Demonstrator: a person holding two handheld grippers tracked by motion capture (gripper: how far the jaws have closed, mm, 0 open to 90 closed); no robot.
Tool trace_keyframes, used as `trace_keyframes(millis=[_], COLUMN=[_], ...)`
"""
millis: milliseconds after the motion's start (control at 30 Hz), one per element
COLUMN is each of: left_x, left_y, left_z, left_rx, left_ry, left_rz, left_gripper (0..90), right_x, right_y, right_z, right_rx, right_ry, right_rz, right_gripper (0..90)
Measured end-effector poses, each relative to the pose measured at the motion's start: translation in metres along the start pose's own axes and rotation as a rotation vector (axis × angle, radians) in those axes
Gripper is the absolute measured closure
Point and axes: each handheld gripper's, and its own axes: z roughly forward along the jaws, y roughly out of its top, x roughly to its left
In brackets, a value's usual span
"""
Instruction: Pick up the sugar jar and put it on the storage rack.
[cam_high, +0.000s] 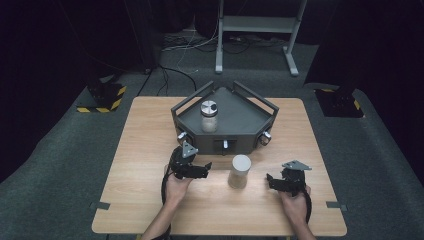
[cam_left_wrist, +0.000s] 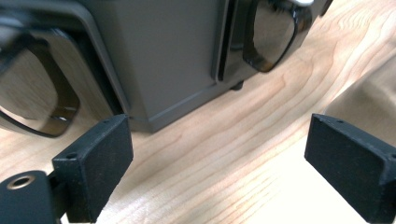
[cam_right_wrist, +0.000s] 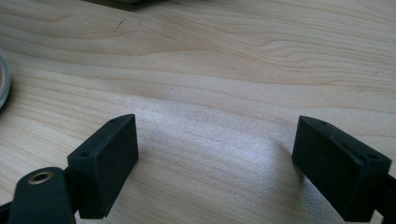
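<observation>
A dark grey angular tray with 3 front knobs sits at the table's far side, holding 1 lidded jar. Nearer, a squat cylindrical jar with pale contents and a flat grey lid stands unobstructed between the left gripper and right gripper, both released and empty.

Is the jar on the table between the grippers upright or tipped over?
Upright: the jar stands on its base on the table, its round lid facing up.
</observation>
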Motion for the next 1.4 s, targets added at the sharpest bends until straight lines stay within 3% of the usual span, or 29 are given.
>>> trace_keyframes(millis=[200,500,967,1133,1400], left_x=[-0.011,-0.008,-0.015,-0.021,-0.021], left_y=[-0.005,-0.016,-0.02,-0.017,-0.014], left_z=[0.016,0.024,0.04,0.043,0.045], left_rx=[0.059,0.055,0.09,0.104,0.115], left_ry=[0.026,0.025,0.021,0.022,0.003], left_rz=[0.062,0.019,0.028,0.057,0.044], left_gripper=[7.8,6.8,6.2,6.1,4.4], right_x=[0.0,0.0,0.0,0.0,0.0], right_y=[0.0,0.0,0.0,0.0,0.0], right_z=[0.0,0.0,0.0,0.0,0.0], right_rx=[0.0,0.0,0.0,0.0,0.0], right_ry=[0.0,0.0,0.0,0.0,0.002], right_rz=[0.0,0.001,0.001,0.0,0.001], right_gripper=[14.0,14.0,14.0,14.0,13.8])
